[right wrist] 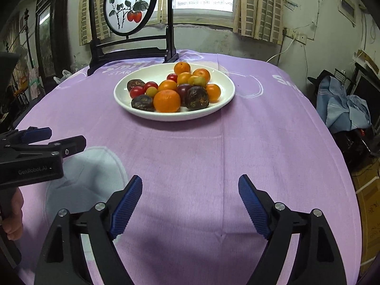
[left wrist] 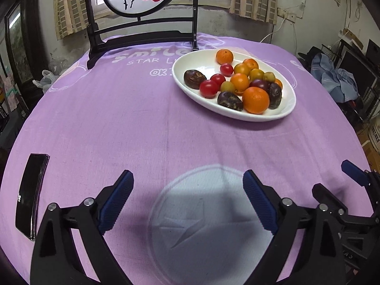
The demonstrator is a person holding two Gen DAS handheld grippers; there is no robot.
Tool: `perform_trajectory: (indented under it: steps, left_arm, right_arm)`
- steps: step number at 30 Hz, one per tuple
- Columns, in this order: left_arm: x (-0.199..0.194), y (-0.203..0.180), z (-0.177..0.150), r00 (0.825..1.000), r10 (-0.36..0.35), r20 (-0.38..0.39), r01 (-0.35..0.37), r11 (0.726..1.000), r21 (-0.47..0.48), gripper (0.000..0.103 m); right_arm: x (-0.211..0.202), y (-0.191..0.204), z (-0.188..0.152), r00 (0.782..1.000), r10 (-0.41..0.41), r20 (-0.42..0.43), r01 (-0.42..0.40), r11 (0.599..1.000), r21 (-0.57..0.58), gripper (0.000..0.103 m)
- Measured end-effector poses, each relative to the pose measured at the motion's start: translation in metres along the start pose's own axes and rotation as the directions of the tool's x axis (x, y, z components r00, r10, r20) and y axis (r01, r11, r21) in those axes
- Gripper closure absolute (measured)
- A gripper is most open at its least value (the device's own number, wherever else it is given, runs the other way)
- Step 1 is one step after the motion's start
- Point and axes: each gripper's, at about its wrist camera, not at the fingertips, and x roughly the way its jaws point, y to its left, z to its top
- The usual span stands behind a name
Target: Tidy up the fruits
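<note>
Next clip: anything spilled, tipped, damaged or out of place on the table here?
Nothing stands out. All the fruit sits inside the white plate; none has rolled onto the purple cloth. The left tongs and right tongs are open and empty. A black phone lies flat near the cloth's left edge.

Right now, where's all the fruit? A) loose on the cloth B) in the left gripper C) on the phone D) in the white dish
D: every fruit, such as the big orange, sits inside the white dish; both the left gripper and the right gripper are open and hold nothing.
</note>
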Motion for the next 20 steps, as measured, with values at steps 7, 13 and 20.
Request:
perform_trajectory:
  steps: [7, 13, 20]
  left_arm:
    - [0.006, -0.002, -0.022, 0.999, -0.032, -0.039, 0.033, 0.999, 0.015, 0.011]
    - [0.015, 0.0, -0.041, 0.996, -0.036, -0.078, 0.036, 0.999, -0.001, 0.007]
    - [0.026, -0.004, -0.05, 0.998, 0.0, -0.063, 0.002, 1.0, 0.03, 0.004]
  right_arm:
    - [0.004, -0.01, -0.012, 0.999, 0.037, -0.028, -0.036, 0.998, 0.057, 0.019]
    - [0.012, -0.011, -0.025, 0.991, 0.078, -0.11, -0.067, 0.993, 0.102, 0.019]
    - [0.021, 0.002, -0.035, 0.988, 0.031, -0.152, -0.028, 0.999, 0.022, 0.003]
